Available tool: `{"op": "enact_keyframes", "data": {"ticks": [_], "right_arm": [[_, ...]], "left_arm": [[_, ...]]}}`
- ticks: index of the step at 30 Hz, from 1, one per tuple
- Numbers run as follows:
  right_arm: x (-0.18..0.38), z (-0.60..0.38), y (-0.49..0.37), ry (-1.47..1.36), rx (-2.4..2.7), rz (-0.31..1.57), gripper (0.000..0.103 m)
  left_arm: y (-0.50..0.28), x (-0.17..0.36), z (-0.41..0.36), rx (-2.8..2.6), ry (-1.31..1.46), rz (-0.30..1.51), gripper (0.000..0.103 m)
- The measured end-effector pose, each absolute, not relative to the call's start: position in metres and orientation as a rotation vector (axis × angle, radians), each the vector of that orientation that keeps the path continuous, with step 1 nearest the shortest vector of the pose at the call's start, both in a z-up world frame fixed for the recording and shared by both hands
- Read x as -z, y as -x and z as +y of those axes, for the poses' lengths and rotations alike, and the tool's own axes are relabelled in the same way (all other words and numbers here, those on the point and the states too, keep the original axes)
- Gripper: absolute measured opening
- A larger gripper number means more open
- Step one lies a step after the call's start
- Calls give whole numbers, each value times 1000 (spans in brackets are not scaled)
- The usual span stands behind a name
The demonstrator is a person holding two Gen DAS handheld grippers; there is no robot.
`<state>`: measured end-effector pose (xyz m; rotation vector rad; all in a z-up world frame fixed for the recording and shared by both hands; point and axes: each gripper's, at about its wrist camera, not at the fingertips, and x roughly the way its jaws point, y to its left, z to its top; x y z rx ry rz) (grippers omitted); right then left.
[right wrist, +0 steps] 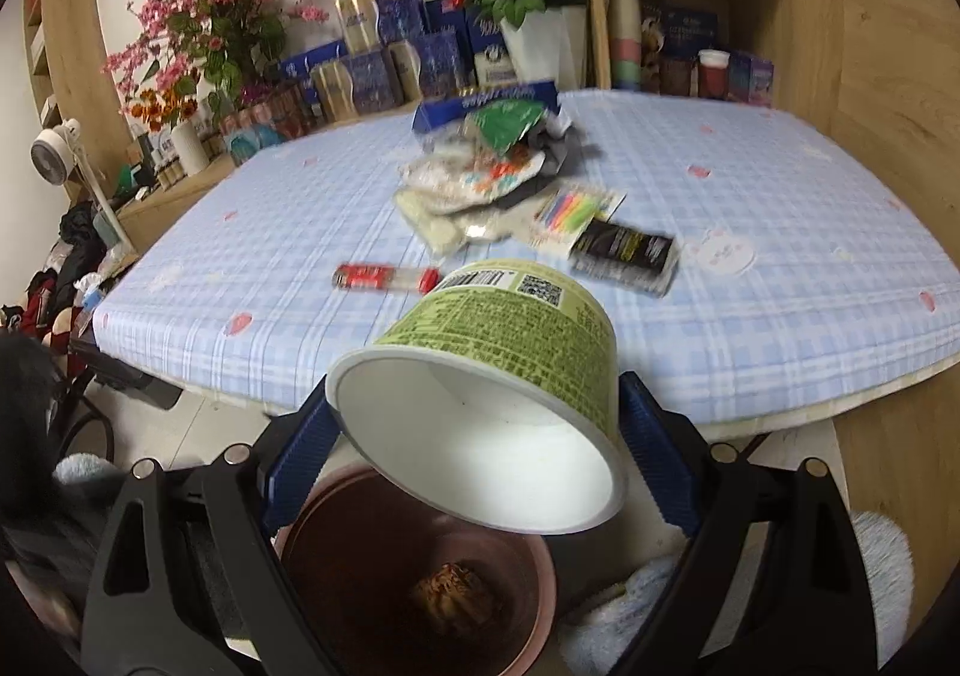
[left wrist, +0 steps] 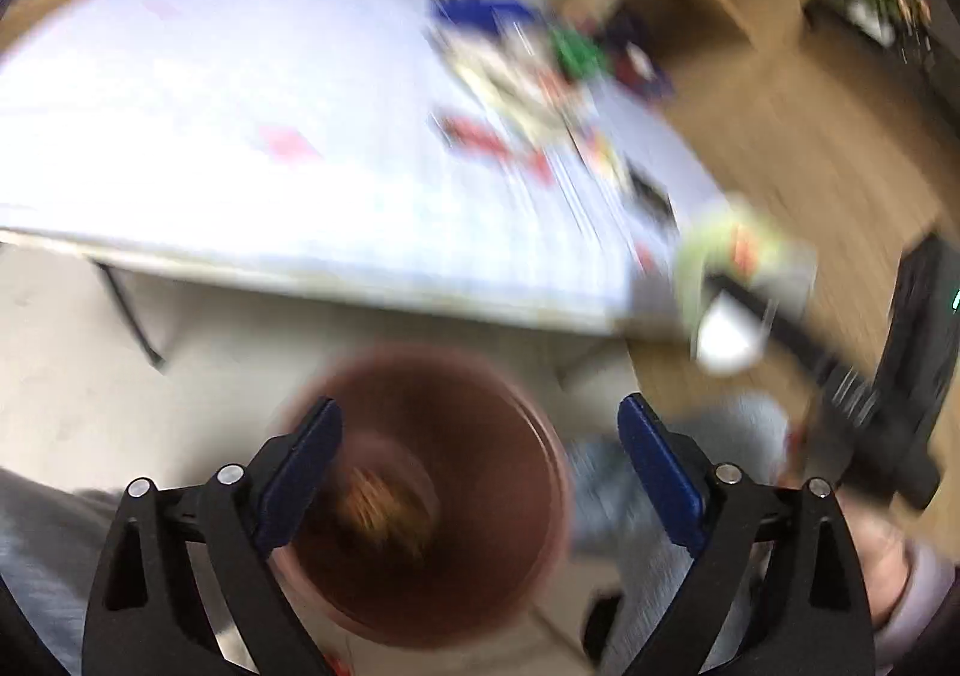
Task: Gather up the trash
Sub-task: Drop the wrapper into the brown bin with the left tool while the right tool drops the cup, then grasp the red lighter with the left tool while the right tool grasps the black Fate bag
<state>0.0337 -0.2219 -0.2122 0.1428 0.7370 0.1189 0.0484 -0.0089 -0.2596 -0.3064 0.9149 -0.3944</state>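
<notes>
The green paper tub (right wrist: 498, 376) sits tilted between the blue pads of the right gripper (right wrist: 480, 436), its white open mouth facing down toward the camera, printed label and barcode side up. Both pads press its sides, so that claw is pinching the tub. Right below, at six o'clock in the right wrist view, the brown bin (right wrist: 420, 574) gapes open on the floor, and a crumpled brownish scrap (right wrist: 456, 595) lies at its bottom.

Over to the left wrist view, and it's badly smeared by motion. The left gripper (left wrist: 480, 472) has its jaws spread wide with nothing between the pads; they frame the same brown bin, which fills the six o'clock part of the frame. At three o'clock, a green and white blur looks to be the tub, though the smear makes that hard to confirm.

Out beyond the tub, the table (right wrist: 252, 232) with its blue checked cloth still carries plenty of litter. A red and clear tube (right wrist: 387, 277) lies at about eleven o'clock from the tub, a black packet (right wrist: 624, 250) at one o'clock, a pack of coloured sticks (right wrist: 576, 211) just past it. Farther back at twelve o'clock, crumpled wrappers (right wrist: 474, 178) heap against a blue box (right wrist: 486, 105).
</notes>
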Motion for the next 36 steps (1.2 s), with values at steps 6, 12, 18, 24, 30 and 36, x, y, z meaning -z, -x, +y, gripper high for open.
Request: {"op": "enact_keyframes", "data": {"ticks": [6, 12, 18, 24, 30, 36], "right_arm": [[239, -185, -33, -79, -212, 852, 89], [287, -133, -37, 19, -355, 1067, 89], [327, -105, -38, 84, -443, 1265, 89], [332, -108, -39, 51, -459, 1285, 97], [316, -117, -39, 26, -428, 1206, 97], [262, -136, -31, -8, -327, 909, 97]], "left_arm": [[-32, 215, 44, 139, 274, 650, 96], [-37, 220, 66, -3, 239, 621, 96], [-38, 228, 81, -43, 258, 651, 96], [-40, 234, 81, -56, 257, 669, 96], [-42, 235, 76, -49, 241, 675, 96], [-42, 235, 73, -51, 227, 679, 96]]}}
